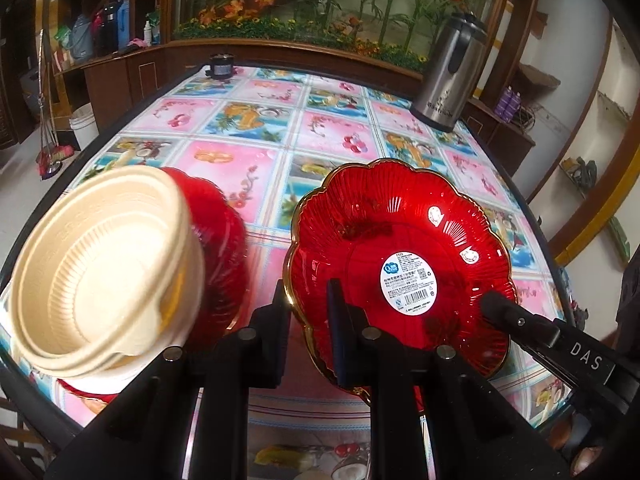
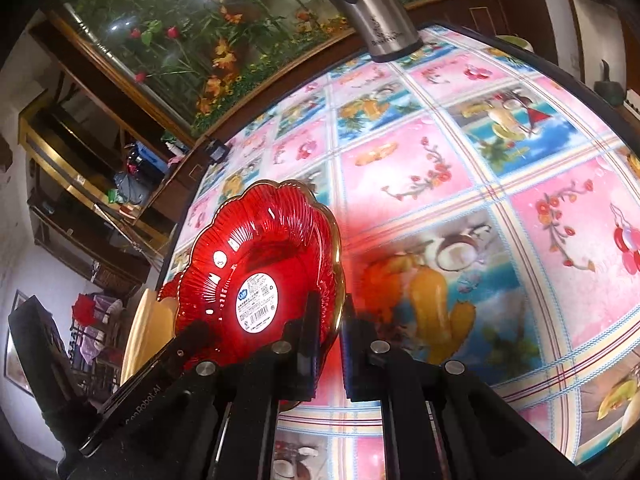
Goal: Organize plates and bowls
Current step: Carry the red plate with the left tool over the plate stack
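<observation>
A red scalloped glass plate (image 1: 400, 256) with a gold rim and a white label is held tilted above the table. My left gripper (image 1: 310, 308) straddles its near-left rim with the jaws apart. My right gripper (image 2: 330, 320) is shut on the same plate (image 2: 260, 264) at its rim; a right finger also shows in the left wrist view (image 1: 516, 316). Two stacked cream bowls (image 1: 104, 272) sit on another red plate (image 1: 224, 248) at the left, and a cream bowl edge shows in the right wrist view (image 2: 140, 336).
The table (image 1: 248, 168) has a colourful fruit-and-flower cloth. A steel thermos (image 1: 448, 76) stands at the far right and a small dark jar (image 1: 221, 65) at the far edge. A wooden cabinet with plants behind glass stands behind the table.
</observation>
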### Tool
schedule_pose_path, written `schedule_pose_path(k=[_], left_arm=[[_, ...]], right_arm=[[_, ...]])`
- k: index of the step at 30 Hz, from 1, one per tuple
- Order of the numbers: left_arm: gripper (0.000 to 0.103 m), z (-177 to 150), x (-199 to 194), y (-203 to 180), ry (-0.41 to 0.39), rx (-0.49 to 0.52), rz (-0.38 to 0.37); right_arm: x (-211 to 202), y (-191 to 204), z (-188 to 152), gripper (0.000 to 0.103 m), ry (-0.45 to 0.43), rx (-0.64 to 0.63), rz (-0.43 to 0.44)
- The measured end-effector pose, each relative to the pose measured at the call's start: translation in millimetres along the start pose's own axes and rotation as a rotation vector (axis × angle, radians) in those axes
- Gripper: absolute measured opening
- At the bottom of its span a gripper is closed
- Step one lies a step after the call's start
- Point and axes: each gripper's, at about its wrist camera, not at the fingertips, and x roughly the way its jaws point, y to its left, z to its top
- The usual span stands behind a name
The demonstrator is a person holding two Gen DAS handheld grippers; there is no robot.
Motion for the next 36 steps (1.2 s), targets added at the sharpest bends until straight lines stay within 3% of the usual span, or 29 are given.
schedule_pose_path(k=[12, 27, 36], left_arm=[[0.015, 0, -12, 13, 0.001, -0.035, -0.006], [0.015, 10, -40, 24, -0.073, -0.056, 0.003], [0.015, 16, -52, 40, -0.097, -0.086, 0.044]], right_arm=[[-10, 21, -4, 0.008, -0.007, -0.036, 0.025], [-21, 44, 1, 0.008, -0.037, -0.084, 0.074], [-18, 66, 3, 0.008, -0.031, -0.126, 0.109]])
